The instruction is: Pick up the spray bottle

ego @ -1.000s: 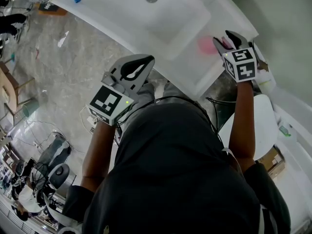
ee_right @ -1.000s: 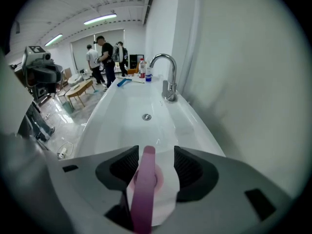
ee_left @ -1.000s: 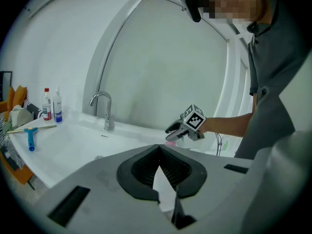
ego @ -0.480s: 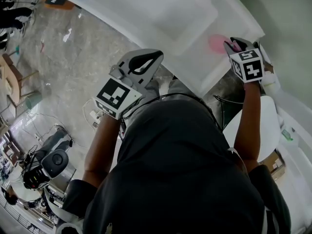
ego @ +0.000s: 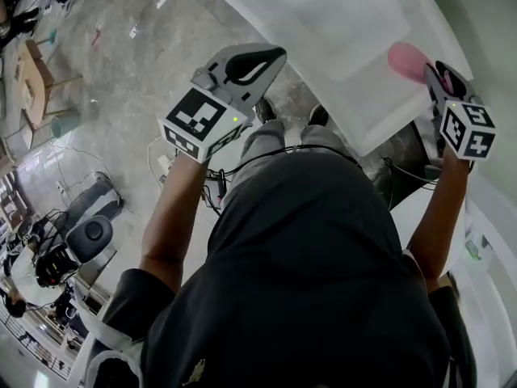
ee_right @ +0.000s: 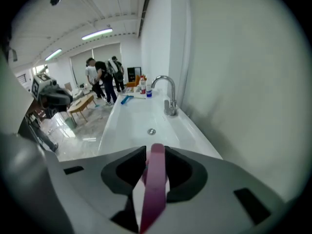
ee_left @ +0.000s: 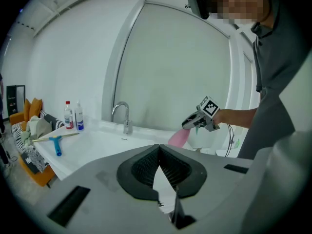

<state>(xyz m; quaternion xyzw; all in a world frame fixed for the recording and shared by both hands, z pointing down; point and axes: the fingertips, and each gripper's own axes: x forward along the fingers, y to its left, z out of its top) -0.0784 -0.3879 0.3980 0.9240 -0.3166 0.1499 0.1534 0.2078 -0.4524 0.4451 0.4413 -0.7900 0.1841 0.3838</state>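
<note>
White sink [ego: 355, 31] below; right tool [ee_right: 155, 155], jaws just closed, clamps the pink spray bottle [ego: 406, 59], seemingly lifted; left tool [ee_left: 159, 150] closed, empty.

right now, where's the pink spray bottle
The spray bottle is clamped in the jaws of the right gripper, at the right edge of the head view, its pink body by the right end of the white sink.
</note>
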